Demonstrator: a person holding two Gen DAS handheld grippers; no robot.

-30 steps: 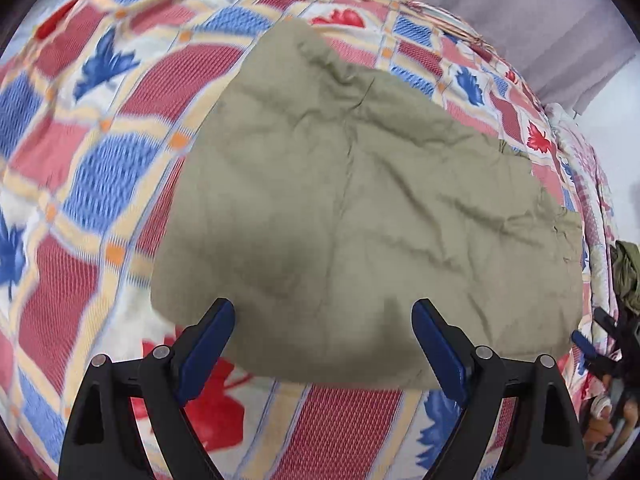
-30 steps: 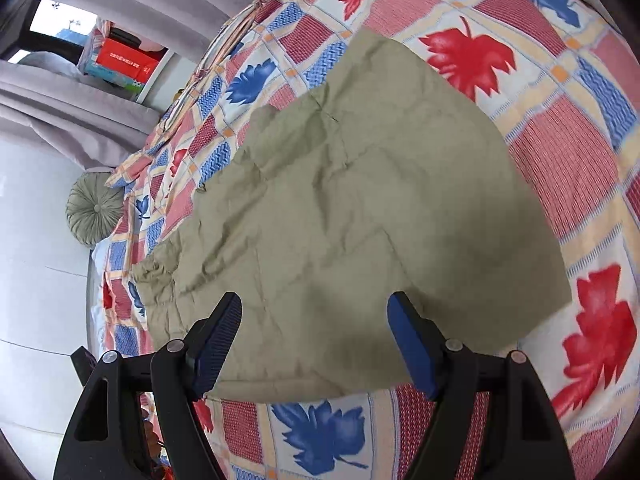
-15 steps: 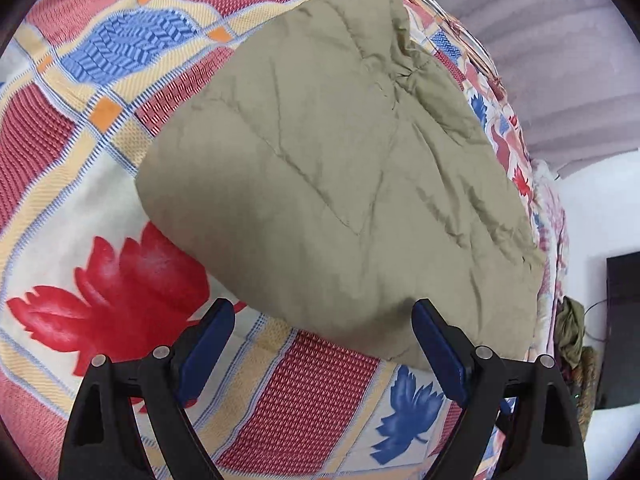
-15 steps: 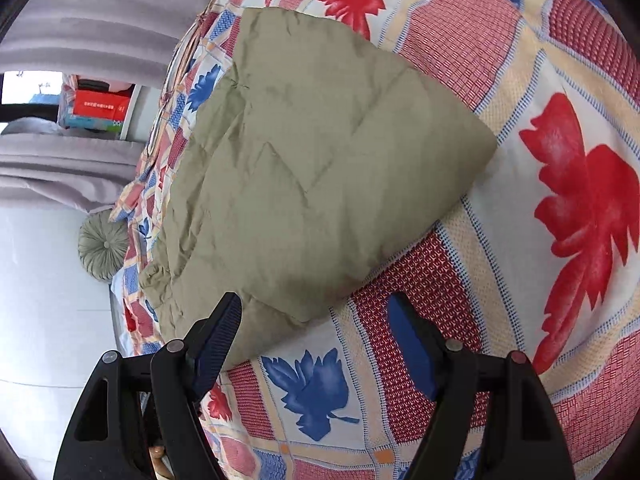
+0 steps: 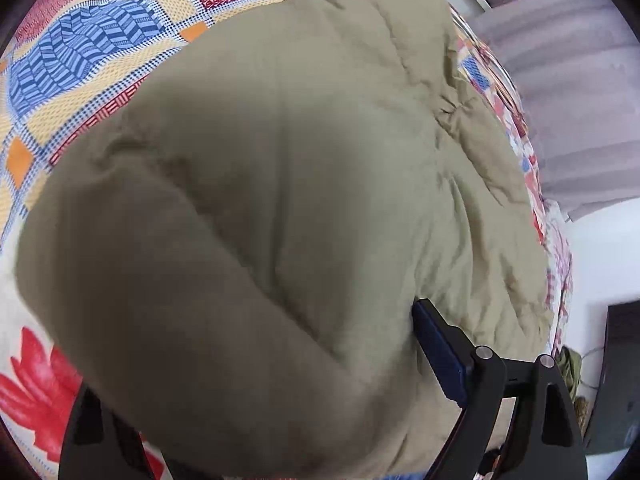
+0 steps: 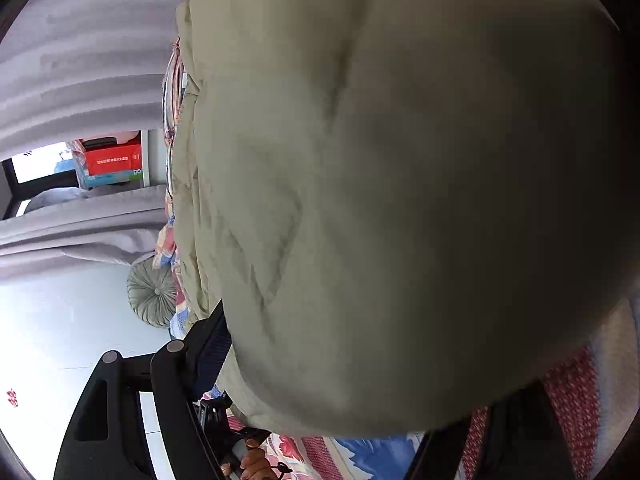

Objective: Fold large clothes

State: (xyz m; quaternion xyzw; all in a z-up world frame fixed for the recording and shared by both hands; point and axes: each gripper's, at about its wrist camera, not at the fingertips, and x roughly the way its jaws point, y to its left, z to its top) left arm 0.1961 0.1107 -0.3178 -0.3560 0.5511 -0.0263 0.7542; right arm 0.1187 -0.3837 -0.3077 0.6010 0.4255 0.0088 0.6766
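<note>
Olive garment (image 5: pixel 280 200), one, two tongs (image 5: pixel 256 380) (image 6: pixel 360 380) straddling its edge

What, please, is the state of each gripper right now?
Left gripper: open, fingers straddling the olive garment edge.
Right gripper: open, fingers astride the same garment.

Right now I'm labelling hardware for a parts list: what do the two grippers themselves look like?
Both match: the left gripper and right gripper have matte black angular finger arms with triangular cutouts, round silver pivot pins, and dark blue pads. No cables, markings or sleeves show.
</note>
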